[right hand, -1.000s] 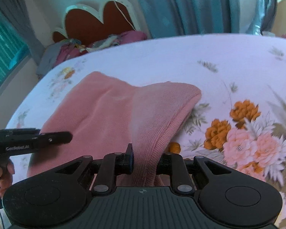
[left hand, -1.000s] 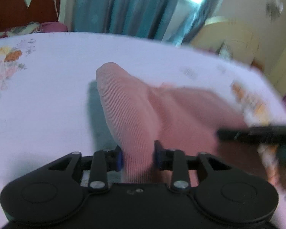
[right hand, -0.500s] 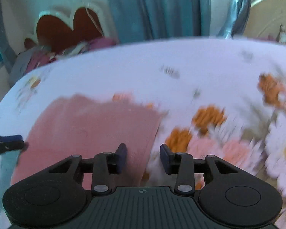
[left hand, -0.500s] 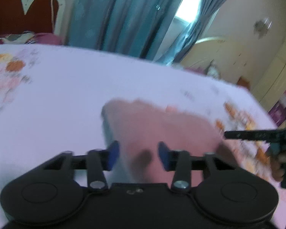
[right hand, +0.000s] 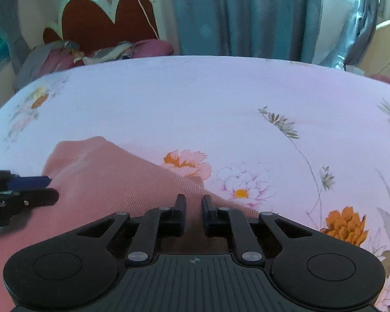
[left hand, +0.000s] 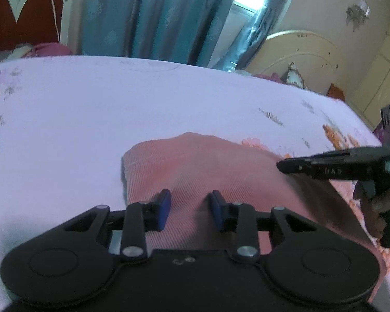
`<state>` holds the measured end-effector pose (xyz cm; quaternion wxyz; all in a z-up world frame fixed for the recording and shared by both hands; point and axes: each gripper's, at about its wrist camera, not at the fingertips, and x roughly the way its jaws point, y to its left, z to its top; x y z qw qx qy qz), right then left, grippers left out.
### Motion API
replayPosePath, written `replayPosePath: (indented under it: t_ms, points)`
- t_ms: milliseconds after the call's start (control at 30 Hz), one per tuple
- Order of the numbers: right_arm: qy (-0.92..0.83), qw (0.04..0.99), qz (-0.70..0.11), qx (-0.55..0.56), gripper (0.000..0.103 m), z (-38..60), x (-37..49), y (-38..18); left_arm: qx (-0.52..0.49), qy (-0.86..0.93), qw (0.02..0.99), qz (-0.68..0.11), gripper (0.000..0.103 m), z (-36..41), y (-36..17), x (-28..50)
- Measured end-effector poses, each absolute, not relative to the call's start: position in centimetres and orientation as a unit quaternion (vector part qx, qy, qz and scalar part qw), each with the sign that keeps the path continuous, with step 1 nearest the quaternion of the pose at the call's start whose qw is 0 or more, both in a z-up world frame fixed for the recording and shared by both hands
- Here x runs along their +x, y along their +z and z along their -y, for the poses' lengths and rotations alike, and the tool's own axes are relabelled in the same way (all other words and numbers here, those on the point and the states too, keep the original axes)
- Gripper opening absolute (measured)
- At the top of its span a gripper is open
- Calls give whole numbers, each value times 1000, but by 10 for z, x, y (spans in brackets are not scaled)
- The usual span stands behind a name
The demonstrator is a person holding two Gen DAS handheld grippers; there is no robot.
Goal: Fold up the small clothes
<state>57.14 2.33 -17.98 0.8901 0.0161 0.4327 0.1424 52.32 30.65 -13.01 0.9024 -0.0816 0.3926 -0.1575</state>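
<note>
A pink ribbed garment [left hand: 208, 166] lies flat and folded on the floral bedsheet [left hand: 91, 109]. My left gripper [left hand: 191, 204] hovers low over its near left part, blue pads well apart, with nothing pinched between them. In the right wrist view the garment [right hand: 111, 182] fills the lower left, and the left gripper [right hand: 50, 188] reaches in from the left edge. My right gripper [right hand: 193, 204] sits over the garment's right edge. Its jaws are closing to a narrow gap, and the cloth in that gap looks flat. A hand holds the right gripper [left hand: 282, 167] at the far right.
A red and white scalloped headboard [right hand: 104, 18] stands behind a heap of pillows and clothes [right hand: 72, 54]. Blue curtains [left hand: 156, 15] hang past the bed's far edge. A cream arched board [left hand: 299, 59] stands at the back right.
Both grippers have let go of the raised pink fold, which now lies flat on the bed. Both drew back toward its near side and sank. The right jaws opened, then narrowed again.
</note>
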Motion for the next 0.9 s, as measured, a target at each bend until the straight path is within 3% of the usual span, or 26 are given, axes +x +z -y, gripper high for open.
replayPosePath:
  t_ms: [300,467,567,667,900]
  points:
    - [184,890,-417,15,11,-24,513,-135,-99,-174,913,-354,31,-302,-95,473]
    - [167,879,-444,-46,11,-25,489,-156,-60,-164,903,-392,28,-282,-112,454]
    - [135,885,-446,20,11,-7,494,-164,-56,-153,907,-388,28,-278,-118,454]
    - [109,891,-440,12,11,-8,487,-155,-61,-142,909,-388,28,-276,-107,446]
    - [220,880,-421,-17,11,-10,426,-133,-72,-150,910,-381,27,-268,-101,396]
